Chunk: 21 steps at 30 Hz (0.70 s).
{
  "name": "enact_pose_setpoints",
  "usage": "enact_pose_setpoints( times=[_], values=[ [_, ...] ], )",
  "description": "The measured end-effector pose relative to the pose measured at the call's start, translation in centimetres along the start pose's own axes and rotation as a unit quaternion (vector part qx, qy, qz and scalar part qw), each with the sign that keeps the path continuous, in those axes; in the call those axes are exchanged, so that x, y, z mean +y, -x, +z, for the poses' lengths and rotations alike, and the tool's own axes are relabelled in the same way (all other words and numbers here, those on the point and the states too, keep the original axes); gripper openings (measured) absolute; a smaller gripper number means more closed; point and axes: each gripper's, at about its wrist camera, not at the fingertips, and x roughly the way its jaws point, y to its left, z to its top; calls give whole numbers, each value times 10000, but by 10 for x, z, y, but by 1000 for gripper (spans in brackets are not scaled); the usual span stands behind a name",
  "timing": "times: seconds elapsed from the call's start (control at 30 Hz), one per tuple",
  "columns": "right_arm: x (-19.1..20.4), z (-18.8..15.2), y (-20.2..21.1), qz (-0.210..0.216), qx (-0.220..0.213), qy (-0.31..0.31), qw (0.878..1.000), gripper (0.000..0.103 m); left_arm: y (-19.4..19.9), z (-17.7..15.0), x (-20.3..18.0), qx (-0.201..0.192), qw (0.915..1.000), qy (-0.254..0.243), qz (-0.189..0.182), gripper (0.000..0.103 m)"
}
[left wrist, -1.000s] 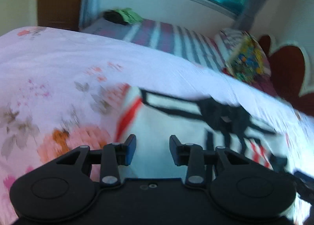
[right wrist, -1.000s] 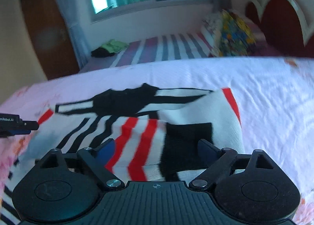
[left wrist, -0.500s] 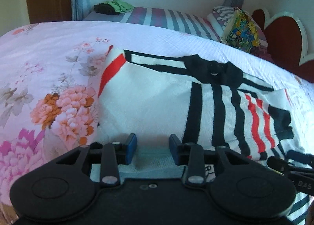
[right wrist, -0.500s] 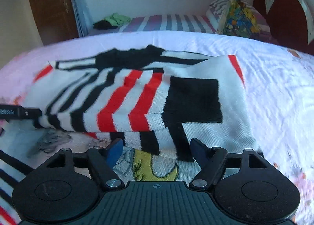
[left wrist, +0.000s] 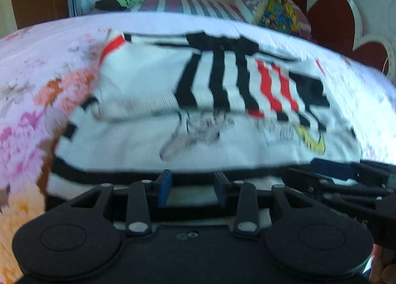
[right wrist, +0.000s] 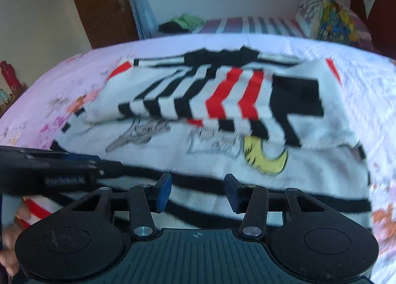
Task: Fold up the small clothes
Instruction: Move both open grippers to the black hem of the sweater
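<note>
A white knit sweater (left wrist: 128, 140) with black and red stripes lies on the floral bedsheet (left wrist: 32, 100). Its striped upper part is folded down over the lower part, which shows a yellow moon print (right wrist: 264, 157). My left gripper (left wrist: 193, 185) hovers at the near black-striped hem with a plain gap between its blue pads, and cloth shows in that gap. My right gripper (right wrist: 198, 190) is beside it over the same hem (right wrist: 272, 197). Its jaws are closing with hem cloth between them, and the pads stand apart from it. Each gripper shows in the other's view: the right gripper (left wrist: 334, 175) and the left gripper (right wrist: 74, 162).
Behind the bed stands a second bed with a striped sheet (right wrist: 247, 24), a green and black clothes pile (right wrist: 183, 22) and a colourful pillow (right wrist: 334, 24). A red heart-shaped headboard (left wrist: 334, 19) is at the right, a wooden door (right wrist: 99, 4) at the left.
Both grippers have drawn back from the folded striped part to the sweater's near hem. The right jaws have narrowed a lot. The left jaws keep the same gap.
</note>
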Motion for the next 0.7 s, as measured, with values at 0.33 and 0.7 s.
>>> enact_pose_setpoints(
  times=[0.33, 0.7],
  values=[
    [-65, -51, 44, -790, 146, 300, 9963, 48, 32, -46, 33, -130, 9975, -66, 686, 38],
    [-7, -60, 66, 172, -4, 525, 9985, 48, 51, -63, -29, -40, 9991, 107, 415, 39]
  ],
)
